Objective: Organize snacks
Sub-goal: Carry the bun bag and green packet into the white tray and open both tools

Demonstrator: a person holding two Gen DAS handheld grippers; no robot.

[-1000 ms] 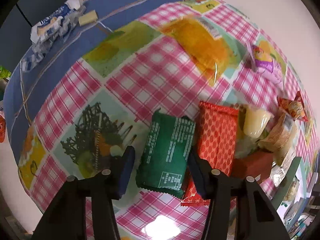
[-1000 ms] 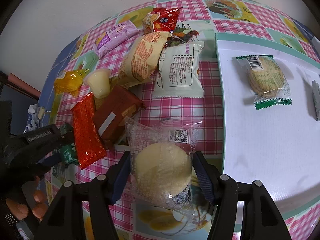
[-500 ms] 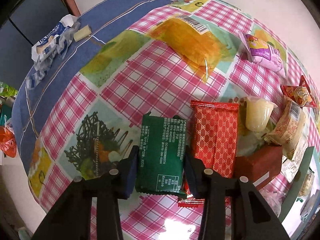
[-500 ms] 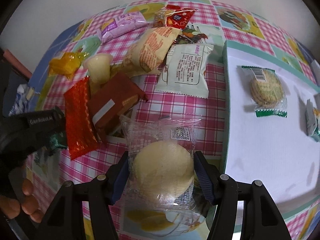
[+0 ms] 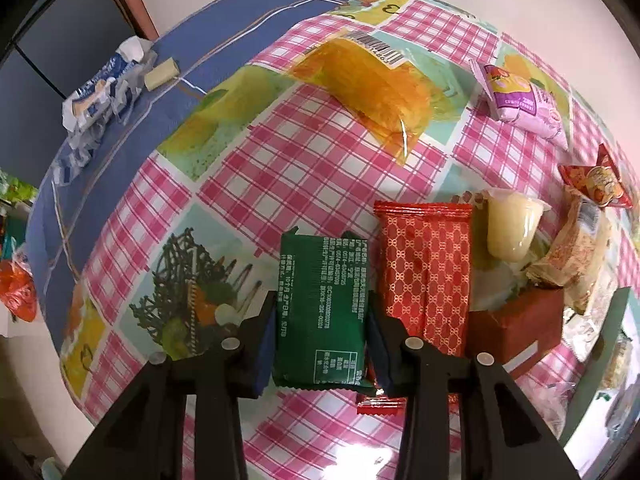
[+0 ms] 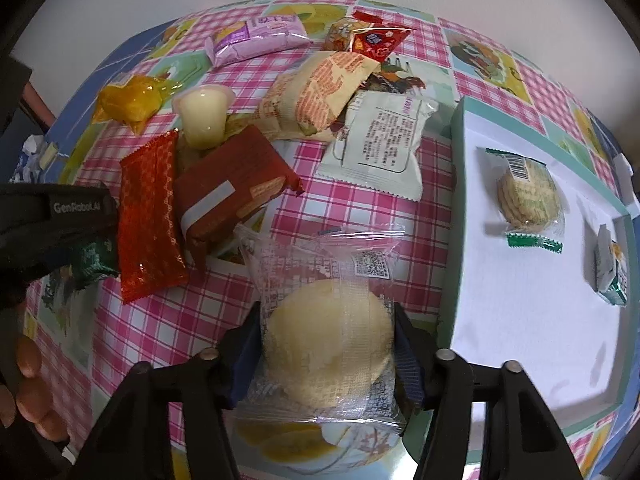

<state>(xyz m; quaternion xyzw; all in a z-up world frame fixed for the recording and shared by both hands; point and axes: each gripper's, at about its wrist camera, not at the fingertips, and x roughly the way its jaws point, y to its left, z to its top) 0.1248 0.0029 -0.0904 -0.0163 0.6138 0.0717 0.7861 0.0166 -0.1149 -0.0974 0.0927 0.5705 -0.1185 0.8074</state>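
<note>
Left wrist view: left gripper (image 5: 320, 344) is pointing steeply down, fingers (image 5: 266, 344) clamping narrow on the green packet (image 5: 320, 312), which is still lying on the counter (image 5: 280, 160) just left of the red wafer pack (image 5: 426, 276). Beyond the red pack the jelly cup (image 5: 510, 232), orange pouch (image 5: 376, 88) and purple packet (image 5: 520, 104) are sitting loose, unsorted. Right wrist view: right gripper (image 6: 326, 356) is closing on the clear-wrapped round cake (image 6: 328, 344), fingers (image 6: 406, 360) touching the wrapper on both sides, cake just left of the white tray (image 6: 520, 300). Tray is holding only a biscuit pack (image 6: 528, 200) and one small packet (image 6: 610, 272) at its far edge. Left of the tray the brown box (image 6: 232, 188), white pillow pack (image 6: 380, 144), beige bread pack (image 6: 320, 92) and red triangle snack (image 6: 372, 40) are waiting in a pile. Judging progress: early, two items in, two being grabbed, most still outside the tray.
</note>
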